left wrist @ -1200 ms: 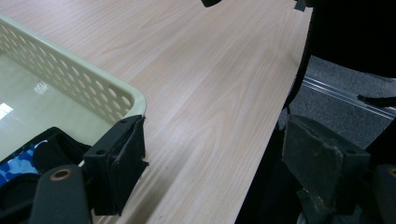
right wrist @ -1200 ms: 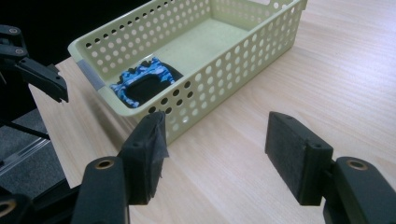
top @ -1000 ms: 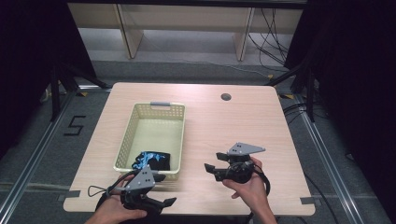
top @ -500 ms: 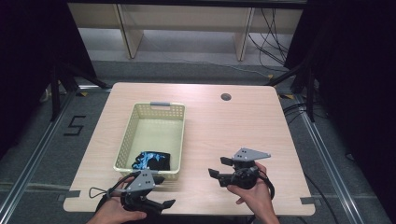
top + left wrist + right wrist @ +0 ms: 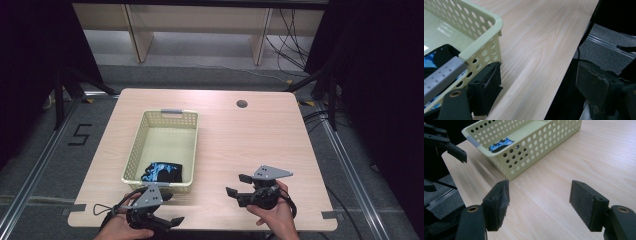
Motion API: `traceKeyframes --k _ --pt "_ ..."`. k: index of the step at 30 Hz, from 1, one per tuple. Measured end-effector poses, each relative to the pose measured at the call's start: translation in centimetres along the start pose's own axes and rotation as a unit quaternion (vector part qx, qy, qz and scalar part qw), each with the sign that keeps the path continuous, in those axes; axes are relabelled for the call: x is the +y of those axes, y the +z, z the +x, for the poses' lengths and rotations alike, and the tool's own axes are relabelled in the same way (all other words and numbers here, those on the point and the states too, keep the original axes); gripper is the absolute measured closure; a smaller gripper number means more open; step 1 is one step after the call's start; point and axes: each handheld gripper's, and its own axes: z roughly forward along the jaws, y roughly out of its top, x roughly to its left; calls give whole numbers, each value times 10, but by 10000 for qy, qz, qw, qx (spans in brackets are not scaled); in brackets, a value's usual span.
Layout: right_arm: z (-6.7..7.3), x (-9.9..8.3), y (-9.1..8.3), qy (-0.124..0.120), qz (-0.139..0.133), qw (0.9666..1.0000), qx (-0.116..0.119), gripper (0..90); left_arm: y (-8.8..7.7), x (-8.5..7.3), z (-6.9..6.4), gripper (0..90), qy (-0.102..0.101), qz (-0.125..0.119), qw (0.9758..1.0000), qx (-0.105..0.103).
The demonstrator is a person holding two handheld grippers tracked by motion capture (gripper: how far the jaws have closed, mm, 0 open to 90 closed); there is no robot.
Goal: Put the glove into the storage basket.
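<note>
**Cloth in the basket, both grippers empty**

At the table's near edge, the left gripper sits at seven o'clock and the right gripper at five; both are spread wide with nothing between their jaws. Those of the right gripper have just been opening, over bare wood. Farther off, at ten o'clock, the black-and-blue cloth lies inside the basket's near end. Judging by this, the placing looks done; little seems left.

Light: bright from above on the table
Edges: very dark at both sides
Shine: a small white glare on the basket floor
Shadows: soft ones beside the basket (pale grey)
Blur: the near jaws look a bit fuzzy
</note>
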Motion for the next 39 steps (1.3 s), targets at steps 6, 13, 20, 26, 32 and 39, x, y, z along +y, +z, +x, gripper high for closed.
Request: traceKeyframes --k 6,13,20,26,32,39 --pt "2 -6 2 40 85 10000 33 292 2 -7 3 196 43 129 9999 57" --pt "1 -12 1 6 169 9999 -22 277 2 -15 6 196 -34 169 9998 101" --pt "3 -18 -1 57 196 9998 3 262 -1 -22 11 196 -107 166 9997 149" --pt "6 -25 -5 140 242 9996 -39 226 -4 -26 12 192 -75 163 9997 173" --pt "8 -34 -8 43 191 9998 -23 186 -2 -30 11 172 -94 248 9996 107" --pt "16 -41 -11 97 406 9991 -83 167 2 -35 6 161 41 372 9992 105"
